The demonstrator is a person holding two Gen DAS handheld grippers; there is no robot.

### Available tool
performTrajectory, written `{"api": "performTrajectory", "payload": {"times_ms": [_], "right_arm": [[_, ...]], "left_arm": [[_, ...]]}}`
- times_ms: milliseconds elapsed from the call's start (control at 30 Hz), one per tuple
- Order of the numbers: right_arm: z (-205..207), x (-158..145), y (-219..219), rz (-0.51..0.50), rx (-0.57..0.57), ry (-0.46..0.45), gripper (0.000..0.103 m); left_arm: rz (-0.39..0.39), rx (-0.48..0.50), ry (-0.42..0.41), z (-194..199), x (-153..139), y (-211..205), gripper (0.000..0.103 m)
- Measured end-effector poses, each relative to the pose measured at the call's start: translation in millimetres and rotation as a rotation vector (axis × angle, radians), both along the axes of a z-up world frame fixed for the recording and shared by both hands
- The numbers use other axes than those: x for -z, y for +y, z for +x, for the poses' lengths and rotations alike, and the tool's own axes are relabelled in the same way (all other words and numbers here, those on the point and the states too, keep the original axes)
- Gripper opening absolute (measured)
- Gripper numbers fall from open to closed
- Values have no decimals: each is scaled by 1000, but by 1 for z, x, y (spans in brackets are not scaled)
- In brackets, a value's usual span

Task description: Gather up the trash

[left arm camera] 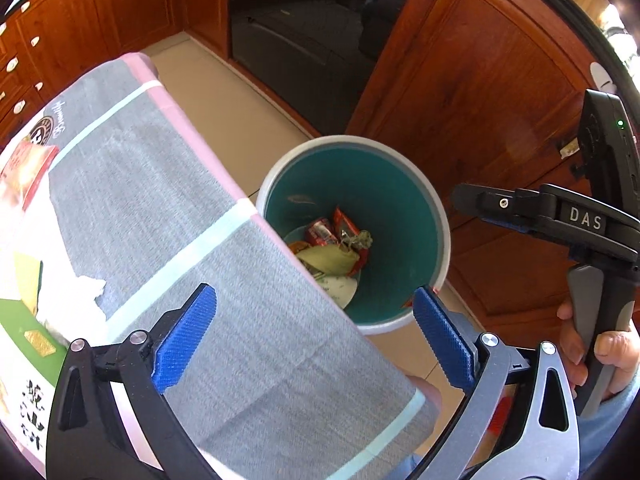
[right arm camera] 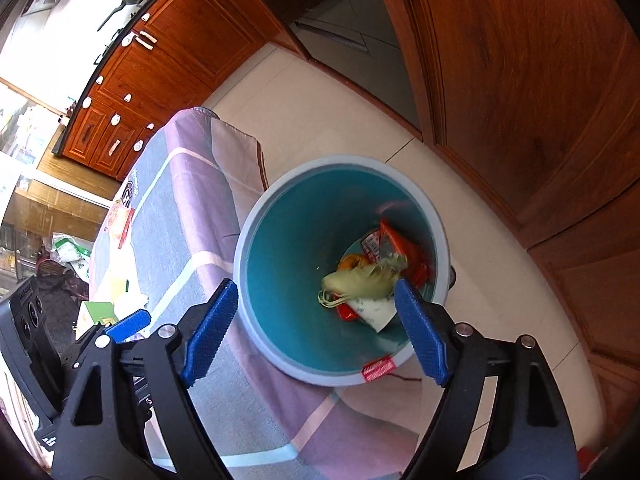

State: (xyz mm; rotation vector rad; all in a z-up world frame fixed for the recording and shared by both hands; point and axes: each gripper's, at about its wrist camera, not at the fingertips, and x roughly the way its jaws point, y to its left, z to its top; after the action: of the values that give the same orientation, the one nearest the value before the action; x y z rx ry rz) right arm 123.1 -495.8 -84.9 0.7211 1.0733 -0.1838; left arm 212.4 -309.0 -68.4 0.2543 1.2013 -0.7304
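A round trash bin (left arm camera: 440, 216) with a grey rim and teal inside stands on the floor beside the table; it also shows in the right wrist view (right arm camera: 280, 216). Inside lie red wrappers (left arm camera: 344, 222), a pale green husk (right arm camera: 360, 280) and a white paper (right arm camera: 374, 310). My left gripper (left arm camera: 316, 332) is open and empty above the table's edge. My right gripper (right arm camera: 316, 324) is open and empty, right above the bin's mouth. A crumpled white tissue (left arm camera: 86, 288) and a red packet (right arm camera: 118, 220) lie on the table.
The table wears a grey checked cloth (left arm camera: 180, 208) with pink and pale stripes. A green box (left arm camera: 24, 336) sits at its left end. Wooden cabinets (left arm camera: 480, 92) and a dark oven front (left arm camera: 304, 40) stand behind the bin. Pale floor tiles (right arm camera: 340, 104) surround it.
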Motion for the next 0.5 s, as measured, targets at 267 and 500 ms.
{"api": "performTrajectory", "payload": {"times_ms": [267,500], "right_arm": [[-10,-13,27,-13,-36,-4,81],[-12,-27,77,-33,-113,-9,84]], "left_arm": [[-3,-37,-42,-34,-23,45,99],[-12,-114,-62,-53,-34,106,99]]}}
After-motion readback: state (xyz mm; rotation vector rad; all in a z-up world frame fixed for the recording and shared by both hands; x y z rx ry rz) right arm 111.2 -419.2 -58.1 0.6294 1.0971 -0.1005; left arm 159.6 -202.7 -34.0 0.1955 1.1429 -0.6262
